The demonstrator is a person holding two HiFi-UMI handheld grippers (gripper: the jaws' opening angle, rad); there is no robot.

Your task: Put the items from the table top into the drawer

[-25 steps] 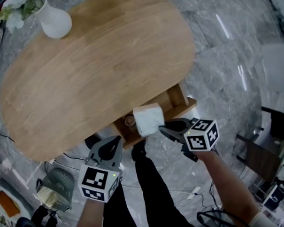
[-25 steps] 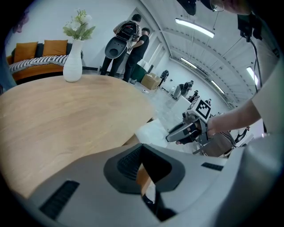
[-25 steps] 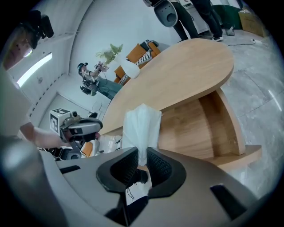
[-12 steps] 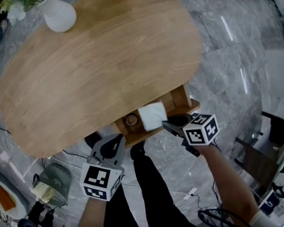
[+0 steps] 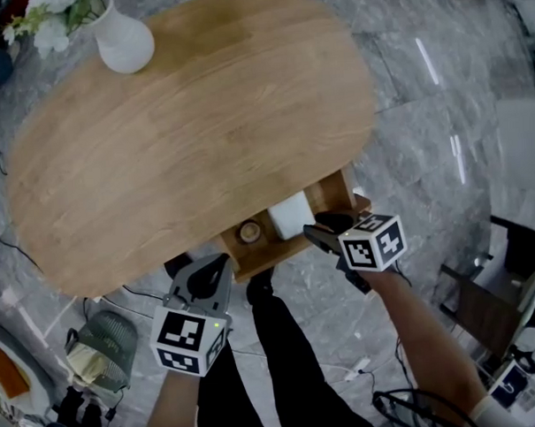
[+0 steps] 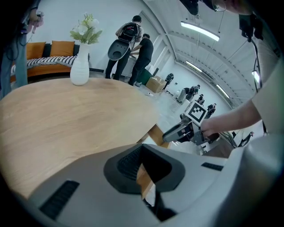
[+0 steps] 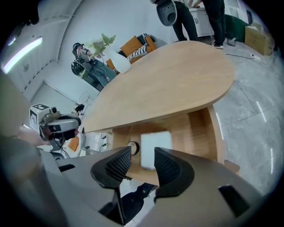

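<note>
A white box [image 5: 291, 214] lies inside the open wooden drawer [image 5: 336, 193] under the table's near edge, beside a small round item [image 5: 249, 231]. My right gripper [image 5: 314, 233] hovers at the drawer's front right. Its jaws have just been opening, and nothing is between them. In the right gripper view the white box [image 7: 155, 142] and the round item [image 7: 133, 148] show beyond the parted right gripper [image 7: 143, 153], inside the drawer [image 7: 202, 133]. My left gripper [image 5: 220, 263] hangs left of the drawer front, shut and empty. The left gripper [image 6: 142, 156] points at the table edge.
The oval wooden table [image 5: 193, 123] carries a white vase [image 5: 125, 44] with flowers at its far left. The person's dark legs [image 5: 282, 349] stand below the drawer. Grey marble floor surrounds the table. Bags and cables lie at the lower left [image 5: 101, 348].
The white box went from my right gripper's grip above the drawer front down into the drawer. The right jaws opened and let it go. My left gripper stayed put.
</note>
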